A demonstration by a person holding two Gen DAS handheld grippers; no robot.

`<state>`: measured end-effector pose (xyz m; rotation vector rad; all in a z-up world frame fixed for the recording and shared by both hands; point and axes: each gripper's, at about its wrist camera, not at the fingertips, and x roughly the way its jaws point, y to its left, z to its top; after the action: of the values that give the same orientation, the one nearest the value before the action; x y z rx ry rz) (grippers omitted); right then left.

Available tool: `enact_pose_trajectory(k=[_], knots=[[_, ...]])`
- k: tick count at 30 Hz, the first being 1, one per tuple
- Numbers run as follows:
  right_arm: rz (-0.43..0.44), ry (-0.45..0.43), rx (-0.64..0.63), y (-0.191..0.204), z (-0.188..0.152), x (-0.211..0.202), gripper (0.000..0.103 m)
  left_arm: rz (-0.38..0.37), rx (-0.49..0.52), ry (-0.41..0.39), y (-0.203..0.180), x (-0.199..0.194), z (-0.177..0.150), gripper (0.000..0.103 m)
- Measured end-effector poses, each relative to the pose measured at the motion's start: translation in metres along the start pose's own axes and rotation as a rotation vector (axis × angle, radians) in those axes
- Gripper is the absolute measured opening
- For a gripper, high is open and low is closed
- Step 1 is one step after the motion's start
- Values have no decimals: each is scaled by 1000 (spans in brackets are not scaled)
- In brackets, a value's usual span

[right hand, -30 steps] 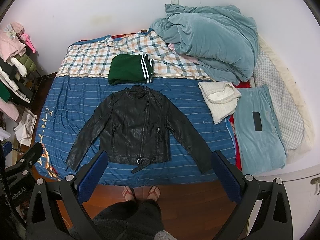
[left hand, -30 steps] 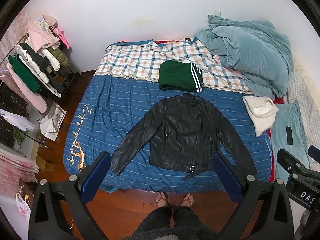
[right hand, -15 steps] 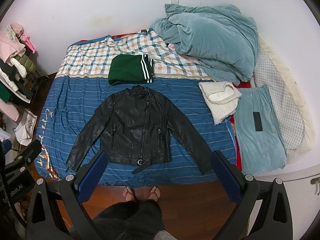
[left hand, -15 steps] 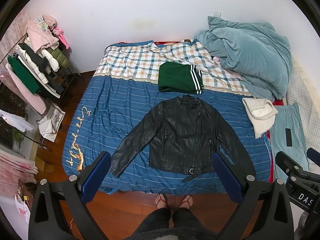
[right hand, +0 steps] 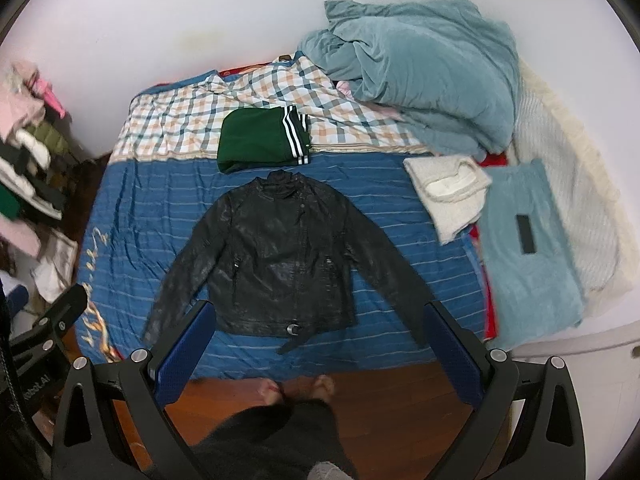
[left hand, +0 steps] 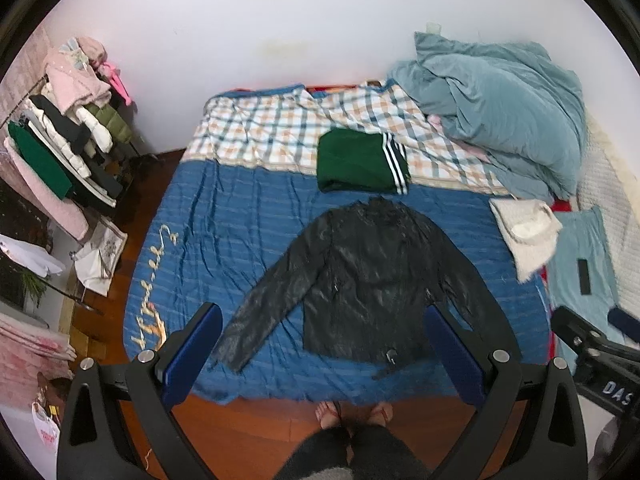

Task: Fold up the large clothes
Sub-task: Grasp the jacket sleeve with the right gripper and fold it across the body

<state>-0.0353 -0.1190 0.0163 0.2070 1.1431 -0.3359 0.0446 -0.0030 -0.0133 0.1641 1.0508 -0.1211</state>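
A black leather jacket [left hand: 372, 276] [right hand: 284, 252] lies flat and face up on the blue striped bedspread [left hand: 240, 216] [right hand: 152, 200], sleeves spread out and down, its belt buckle at the hem near the bed's front edge. My left gripper [left hand: 324, 356] hangs open high above the hem, holding nothing. My right gripper [right hand: 316, 352] is likewise open and empty, above the bed's front edge. A folded green garment with white stripes [left hand: 360, 160] [right hand: 264, 140] rests just beyond the jacket's collar.
A rumpled teal duvet [left hand: 508, 108] [right hand: 420, 72] fills the far right of the bed. A folded cream sweater [left hand: 524, 236] [right hand: 448, 192] and a teal cloth with a dark phone [right hand: 524, 232] lie right. A loaded clothes rack [left hand: 60, 152] stands left. A person's feet [left hand: 352, 412] stand on the wooden floor.
Both views have shifted slightly: the bed and jacket sit a little higher and farther in frame, and the person's feet have stepped slightly. Both grippers stayed open.
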Motion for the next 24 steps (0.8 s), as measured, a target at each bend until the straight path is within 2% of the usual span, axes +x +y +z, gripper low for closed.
enact_pose_trajectory(k=[3, 6, 7, 8, 9, 10, 11, 13, 15, 16, 18, 20, 24], knots=[[63, 16, 125, -15, -1, 38, 103, 49, 6, -44, 3, 43, 6, 103], [74, 45, 282, -46, -13, 94, 102, 86, 21, -26, -2, 98, 7, 103], [77, 48, 327, -58, -18, 111, 94, 98, 25, -14, -4, 113, 6, 103], [59, 65, 395, -76, -26, 136, 75, 115, 36, 21, -9, 138, 6, 103], [46, 87, 444, -90, -33, 156, 65, 118, 41, 49, -14, 160, 3, 103], [47, 113, 496, -106, -42, 178, 51, 125, 43, 65, -19, 177, 0, 103], [52, 147, 560, -126, -52, 203, 48, 144, 46, 92, -24, 198, -4, 103], [65, 197, 656, -161, -72, 248, 49, 160, 45, 125, -35, 230, -10, 103], [91, 208, 740, -196, -92, 292, 65, 197, 45, 153, -50, 268, -19, 103], [109, 203, 775, -209, -103, 310, 82, 208, 48, 161, -54, 279, -21, 103], [153, 218, 838, -239, -122, 358, 83, 233, 56, 176, -71, 311, -29, 103], [156, 255, 883, -260, -138, 402, 83, 245, 65, 191, -82, 337, -37, 103], [225, 311, 1006, -287, -171, 486, 83, 267, 96, 271, -109, 406, -57, 103]])
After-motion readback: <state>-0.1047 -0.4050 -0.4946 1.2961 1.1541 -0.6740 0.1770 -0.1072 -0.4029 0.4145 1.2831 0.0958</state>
